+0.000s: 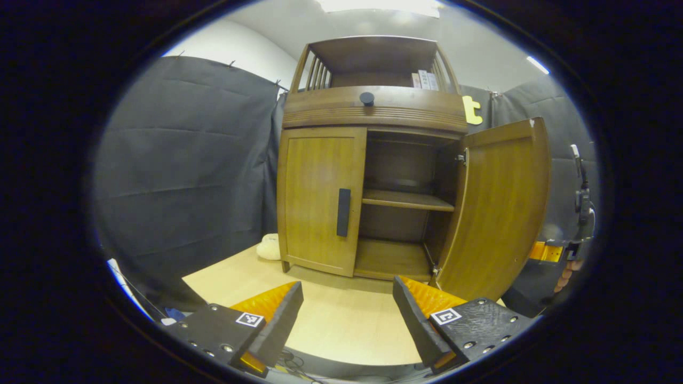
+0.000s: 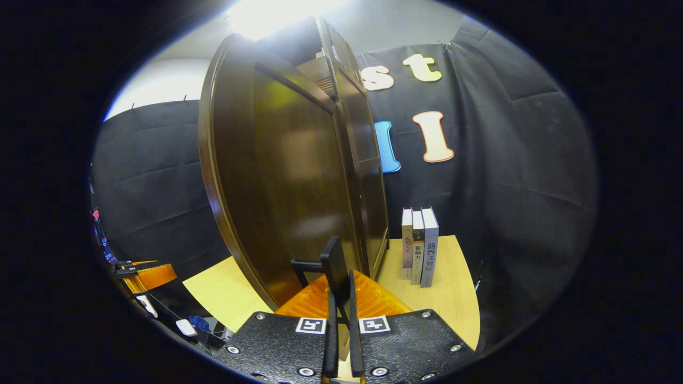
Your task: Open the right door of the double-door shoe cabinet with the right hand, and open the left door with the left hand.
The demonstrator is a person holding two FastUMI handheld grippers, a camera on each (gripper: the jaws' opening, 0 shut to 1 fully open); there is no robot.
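Left gripper view: shoe cabinet [image 1: 373, 160] standing on pale wood surface [image 1: 341, 320], black cloth behind. Right door [image 1: 501, 208] swung wide open, shelf [image 1: 408, 200] showing inside. Left door [image 1: 320, 197] flat shut, dark handle [image 1: 343, 212] on its inner edge, nothing touching it. Left gripper [image 1: 347, 314] low in front of cabinet, well apart from it, jaws wide open, holding nothing. Black knob [image 1: 366, 98] on the band above the doors. Soft white thing [image 1: 269, 247] by cabinet's left foot. Right gripper [image 1: 579, 213] far off at right edge, past the open door.

Right gripper view: right gripper [image 2: 341, 298] w/ jaws squeezed onto right door's handle [image 2: 333, 264], both sides pressing, almost closed. Door [image 2: 277, 176] big and near, swung out. Three books [image 2: 420, 246] upright on surface beside cabinet.
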